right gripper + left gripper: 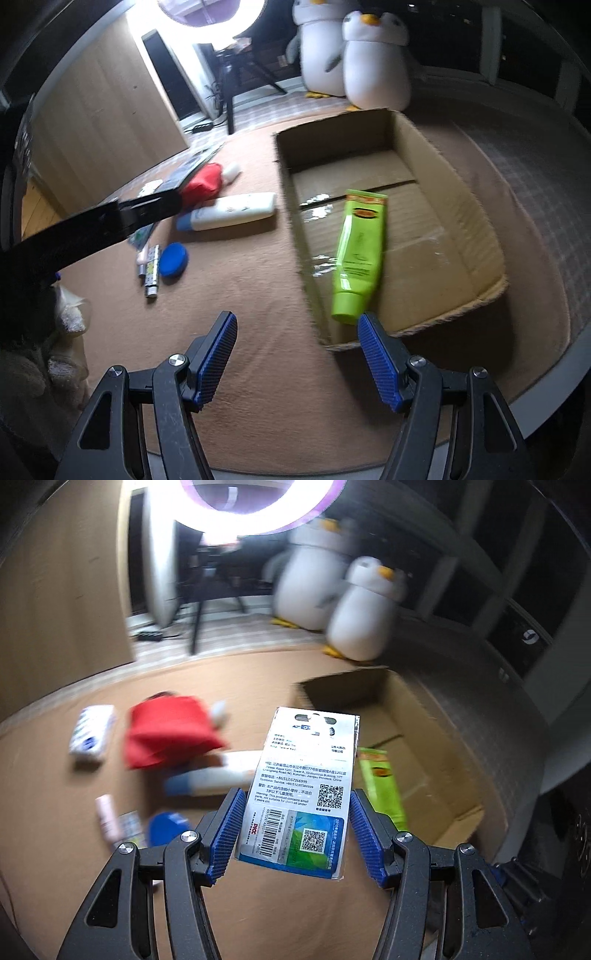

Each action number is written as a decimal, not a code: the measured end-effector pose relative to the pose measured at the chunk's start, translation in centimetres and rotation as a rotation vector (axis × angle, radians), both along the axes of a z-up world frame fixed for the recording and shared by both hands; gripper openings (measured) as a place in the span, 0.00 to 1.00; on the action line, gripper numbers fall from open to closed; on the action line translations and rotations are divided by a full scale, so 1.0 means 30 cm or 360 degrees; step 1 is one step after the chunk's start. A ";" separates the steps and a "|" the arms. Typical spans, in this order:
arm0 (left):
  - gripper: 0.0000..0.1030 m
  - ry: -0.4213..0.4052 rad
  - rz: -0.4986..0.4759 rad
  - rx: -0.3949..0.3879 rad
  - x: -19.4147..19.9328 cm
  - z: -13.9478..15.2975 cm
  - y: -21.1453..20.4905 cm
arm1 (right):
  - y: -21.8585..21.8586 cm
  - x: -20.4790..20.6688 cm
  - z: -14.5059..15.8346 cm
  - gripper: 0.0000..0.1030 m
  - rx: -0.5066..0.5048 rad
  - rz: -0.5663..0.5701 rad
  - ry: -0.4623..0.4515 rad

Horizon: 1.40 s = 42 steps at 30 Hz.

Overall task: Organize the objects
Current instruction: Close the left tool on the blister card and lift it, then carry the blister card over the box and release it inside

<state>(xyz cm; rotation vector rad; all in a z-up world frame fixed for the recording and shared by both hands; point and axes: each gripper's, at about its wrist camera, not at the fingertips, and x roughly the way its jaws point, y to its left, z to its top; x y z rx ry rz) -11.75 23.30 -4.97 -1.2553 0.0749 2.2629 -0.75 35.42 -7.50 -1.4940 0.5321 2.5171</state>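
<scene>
Left wrist view: the left gripper [295, 827] is clamped on a flat printed packet [301, 790], its blue pads pressing both long edges, so the jaws stand about halfway apart. The packet sticks up and forward from the jaws, barcode end nearest the camera. Ahead and right of the jaws sits the cardboard box [436, 716], with the green tube [380, 786] showing just right of the packet. Ahead and left, blurred, lie a red cloth item [166, 734], a white bottle [218, 771] and a blue lid [168, 829].

Right wrist view: the right gripper [297, 356] is empty, jaws parted about halfway, touching nothing, over the brown mat [240, 295]. The green tube [360, 251] lies inside the box [436, 177], just ahead of the right pad. The white bottle [232, 212] and blue lid [173, 260] lie ahead to the left.
</scene>
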 end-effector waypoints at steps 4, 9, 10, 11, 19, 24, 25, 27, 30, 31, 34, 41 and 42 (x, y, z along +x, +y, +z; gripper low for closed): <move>0.60 -0.0018 -0.0102 0.0002 0.012 -0.017 0.144 | 0.051 0.038 -0.008 0.63 0.0003 -0.0071 -0.0004; 0.60 -0.0036 -0.0193 0.0002 0.029 -0.030 0.275 | 0.098 0.076 -0.028 0.63 -0.0028 -0.0137 -0.0015; 0.60 -0.0036 -0.0208 0.0001 0.033 -0.032 0.299 | 0.108 0.084 -0.033 0.63 -0.0044 -0.0158 -0.0011; 0.60 -0.0041 -0.0226 -0.0007 0.035 -0.033 0.310 | 0.116 0.091 -0.036 0.63 -0.0062 -0.0174 -0.0005; 0.66 -0.0109 -0.0320 -0.0015 0.042 -0.060 0.375 | 0.152 0.130 -0.052 0.63 -0.0150 -0.0261 0.0046; 0.68 -0.0088 -0.0279 0.0001 0.054 -0.039 0.323 | 0.127 0.124 -0.042 0.63 -0.0111 -0.0218 0.0081; 0.68 -0.0085 -0.0261 0.0006 0.052 -0.033 0.303 | 0.117 0.120 -0.037 0.63 -0.0102 -0.0199 0.0092; 0.68 -0.0076 -0.0222 0.0010 0.047 -0.021 0.261 | 0.102 0.104 -0.030 0.63 -0.0098 -0.0160 0.0106; 0.68 -0.0059 -0.0143 0.0008 0.036 -0.010 0.165 | 0.071 0.079 -0.027 0.63 -0.0087 -0.0089 0.0104; 0.68 -0.0057 -0.0102 0.0008 0.031 -0.008 0.117 | 0.058 0.063 -0.026 0.63 -0.0086 -0.0060 0.0102; 0.68 -0.0048 -0.0002 0.0001 0.018 -0.006 -0.011 | 0.024 0.020 -0.018 0.63 -0.0083 0.0012 0.0105; 0.68 -0.0068 0.0288 -0.0042 0.012 -0.040 -0.359 | -0.049 -0.146 0.023 0.63 -0.0093 0.0235 0.0107; 0.68 -0.0076 0.0323 -0.0043 0.014 -0.046 -0.398 | -0.054 -0.181 0.023 0.63 -0.0138 0.0276 0.0092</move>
